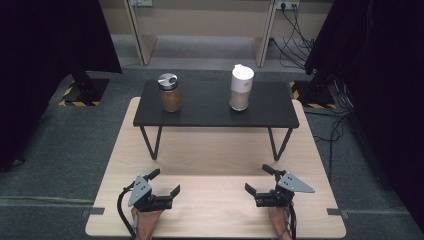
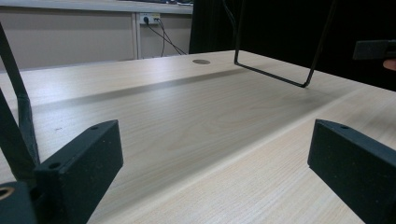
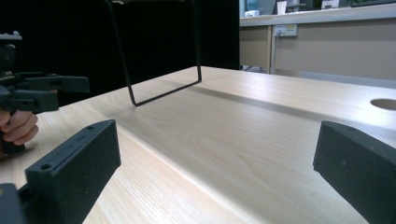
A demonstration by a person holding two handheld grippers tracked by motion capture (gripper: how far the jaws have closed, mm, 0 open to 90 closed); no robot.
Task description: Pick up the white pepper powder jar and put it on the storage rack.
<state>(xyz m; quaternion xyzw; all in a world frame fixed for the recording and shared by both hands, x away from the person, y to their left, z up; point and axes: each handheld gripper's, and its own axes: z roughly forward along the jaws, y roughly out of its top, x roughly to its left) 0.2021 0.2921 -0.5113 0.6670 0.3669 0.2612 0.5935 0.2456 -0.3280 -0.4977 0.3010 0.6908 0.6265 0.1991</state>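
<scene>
Both grippers rest low over the front of a light wooden table [image 1: 215, 150], facing each other. My left gripper [image 1: 165, 182] is open, its jaws spread wide over bare wood [image 2: 210, 140] with nothing between them. My right gripper [image 1: 258, 179] is open too, also with bare tabletop [image 3: 224, 140] between its jaws. The left gripper [image 3: 39, 91] and the hand [image 3: 17, 126] holding it appear at the left of the right gripper view. A jaw tip of the right gripper [image 2: 373, 49] shows at the top right of the left gripper view.
A black riser shelf [image 1: 210, 117] on thin wire legs [image 1: 150, 142] stands across the back of the table. On it sit a brown-filled jar with a silver lid [image 1: 170, 93] and a white-lidded container [image 1: 241, 87]. Dark curtains flank the table, and cables [image 1: 295, 40] trail at the back right.
</scene>
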